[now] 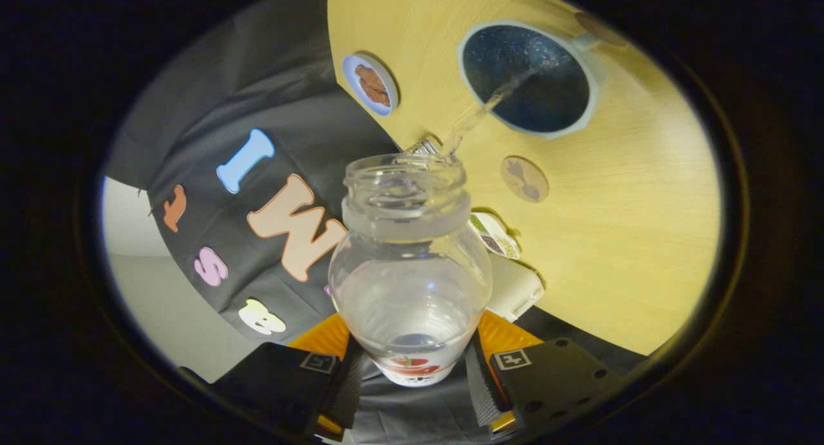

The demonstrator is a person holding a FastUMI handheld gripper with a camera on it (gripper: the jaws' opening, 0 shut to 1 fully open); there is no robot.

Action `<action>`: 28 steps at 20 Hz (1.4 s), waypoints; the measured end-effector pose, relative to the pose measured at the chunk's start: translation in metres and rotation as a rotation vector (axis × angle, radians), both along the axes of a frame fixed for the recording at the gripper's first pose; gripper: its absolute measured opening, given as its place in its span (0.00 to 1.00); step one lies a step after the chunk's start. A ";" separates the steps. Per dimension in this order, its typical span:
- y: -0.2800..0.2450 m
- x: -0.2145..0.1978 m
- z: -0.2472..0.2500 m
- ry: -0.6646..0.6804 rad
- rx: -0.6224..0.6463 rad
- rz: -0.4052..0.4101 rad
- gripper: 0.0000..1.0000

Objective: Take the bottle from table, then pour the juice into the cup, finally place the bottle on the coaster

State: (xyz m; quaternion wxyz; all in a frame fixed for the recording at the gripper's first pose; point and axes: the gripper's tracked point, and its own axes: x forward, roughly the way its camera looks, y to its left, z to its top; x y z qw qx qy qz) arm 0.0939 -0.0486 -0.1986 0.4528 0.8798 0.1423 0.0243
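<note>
Pale wooden table (644, 239), seen tilted from the gripper view, with the booth's black cloth wall (257, 78) beyond its far edge. The gripper (412, 380) is closed on a clear glass bottle (410, 277): both ribbed fingers press against the lower body of the bottle, one on each side, just above its red-printed label. The bottle is tipped forward, its open, threaded mouth pointing away from the fingers toward the table. A thin stream of clear liquid (479, 113) leaves the lip of the bottle and falls into the cup (531, 78), a pale-rimmed vessel with a dark, speckled interior and a handle turned toward the table's far side. A little liquid remains pooled in the bottle's lower body. A round blue-rimmed coaster (370, 84) bearing a brown figure lies near the table edge that meets the cloth wall, well apart from the cup. A small round wooden disc (524, 179) lies on the table between cup and bottle. Just beside the bottle's shoulder, a white object (512, 284) with a patterned top lies close to the table's edge; what it is cannot be told.
</note>
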 end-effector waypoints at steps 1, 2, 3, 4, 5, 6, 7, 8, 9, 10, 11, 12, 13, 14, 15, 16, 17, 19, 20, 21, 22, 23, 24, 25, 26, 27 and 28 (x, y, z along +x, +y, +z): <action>-0.001 0.001 0.000 0.003 0.010 -0.001 0.73; -0.002 0.000 0.003 0.006 0.020 0.000 0.73; -0.003 0.001 0.004 0.008 0.028 0.000 0.73; -0.002 0.002 0.004 0.012 0.037 0.001 0.73; -0.002 0.002 0.004 0.016 0.048 0.000 0.73; -0.003 0.002 0.004 0.020 0.063 0.000 0.73; -0.003 0.002 0.004 0.024 0.075 0.001 0.73; -0.004 0.002 0.003 0.030 0.084 0.002 0.73; -0.003 0.001 0.003 0.036 0.092 0.007 0.73; -0.004 0.000 0.002 0.041 0.100 0.009 0.73; -0.005 0.000 0.002 0.044 0.108 0.009 0.73; -0.005 -0.001 0.001 0.049 0.117 0.010 0.73; -0.004 0.000 0.001 0.059 0.126 0.013 0.73; -0.005 0.000 -0.001 0.069 0.130 0.016 0.73; -0.007 -0.002 0.000 0.077 0.136 0.021 0.73; -0.008 -0.002 0.000 0.082 0.144 0.027 0.73; -0.007 -0.002 0.000 0.087 0.154 0.031 0.73; -0.008 -0.005 -0.001 0.097 0.181 0.037 0.73; -0.008 -0.005 -0.002 0.100 0.193 0.037 0.73; -0.008 -0.005 -0.001 0.102 0.207 0.036 0.73; -0.009 -0.005 -0.001 0.105 0.220 0.037 0.73; -0.010 -0.003 -0.001 0.107 0.231 0.036 0.73; -0.010 -0.003 -0.001 0.109 0.243 0.036 0.73; -0.010 -0.004 0.000 0.110 0.254 0.038 0.73; -0.010 -0.005 0.000 0.111 0.258 0.041 0.73; -0.009 -0.005 0.001 0.112 0.255 0.048 0.73; -0.008 -0.007 0.001 0.113 0.253 0.057 0.73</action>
